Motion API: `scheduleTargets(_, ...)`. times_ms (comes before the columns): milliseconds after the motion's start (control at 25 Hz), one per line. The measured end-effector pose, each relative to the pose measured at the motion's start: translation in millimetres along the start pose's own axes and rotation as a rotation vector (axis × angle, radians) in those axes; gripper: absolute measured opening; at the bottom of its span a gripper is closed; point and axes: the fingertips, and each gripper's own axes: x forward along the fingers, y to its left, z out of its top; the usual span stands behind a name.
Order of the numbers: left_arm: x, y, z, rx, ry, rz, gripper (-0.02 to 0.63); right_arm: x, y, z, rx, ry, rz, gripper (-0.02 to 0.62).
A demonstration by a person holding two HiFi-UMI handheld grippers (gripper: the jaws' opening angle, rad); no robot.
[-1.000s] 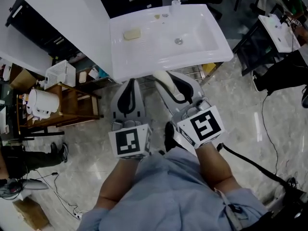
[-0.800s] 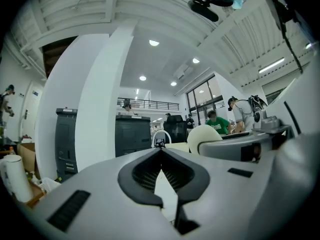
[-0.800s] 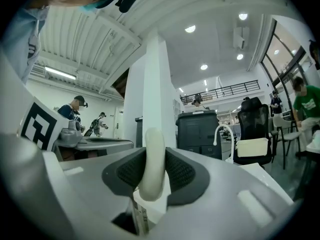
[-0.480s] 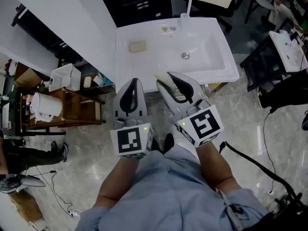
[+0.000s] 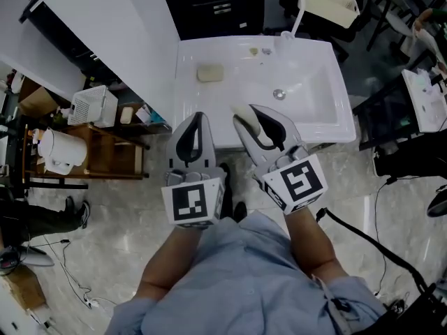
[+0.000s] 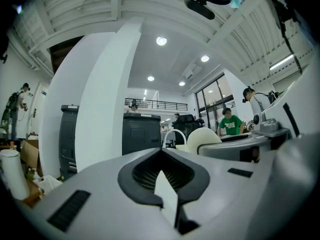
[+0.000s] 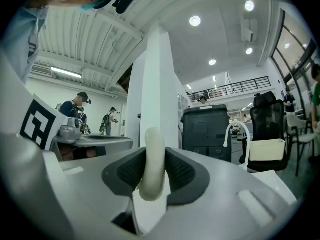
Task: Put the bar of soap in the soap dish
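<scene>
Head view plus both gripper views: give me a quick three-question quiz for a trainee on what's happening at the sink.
1. True or false: the left gripper holds the bar of soap.
2. Where does the beige soap dish sit in the head view? A. in the basin beside the drain. B. on the flat top of the sink, left of the basin. C. on the floor.
3. Short answer: what is clamped between the jaws of the right gripper?

Key: 1. False, its jaws are together with nothing between them. 2. B. 3. The bar of soap.
</scene>
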Motion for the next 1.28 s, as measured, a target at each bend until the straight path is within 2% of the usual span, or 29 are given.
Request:
scheduleTargets(240, 54.5, 32.6, -15.7, -0.021, 0.035, 0.004, 0.006, 52.4, -28.2, -11.0, 0.004, 0.043, 0.002, 0.109)
scheduleTargets(360, 86.1, 45.4, -20.4, -0.07, 0.027, -0.002, 0.006, 79.2, -48.2, -18.8, 0.011, 0.062, -0.009, 0.109)
scheduleTargets(480, 113.1, 59.9, -35.6, -0.046, 0.078, -0.029, 0.006, 107.4, -66.4, -24.4, 0.016, 0.076, -0.018, 0.109)
scheduleTargets(760, 166.5, 93.6, -52.1, -0.056, 0.114, -0.06, 0.006, 164.7, -94.6, -33.9, 0.018, 0.11, -0.039, 0.109)
scheduleTargets(960, 189.3, 102.8, -49.6, -0.061, 0.124, -0.103, 0.006, 191.7, -100.8, -28.2, 0.017, 0.112, -0.052, 0.109)
scheduleTargets(1280, 212.7, 114.3, -43.8, -0.075, 0.118, -0.105, 0.006, 209.0, -111.4, -24.7, 0.001, 0.132, -0.052, 0.109)
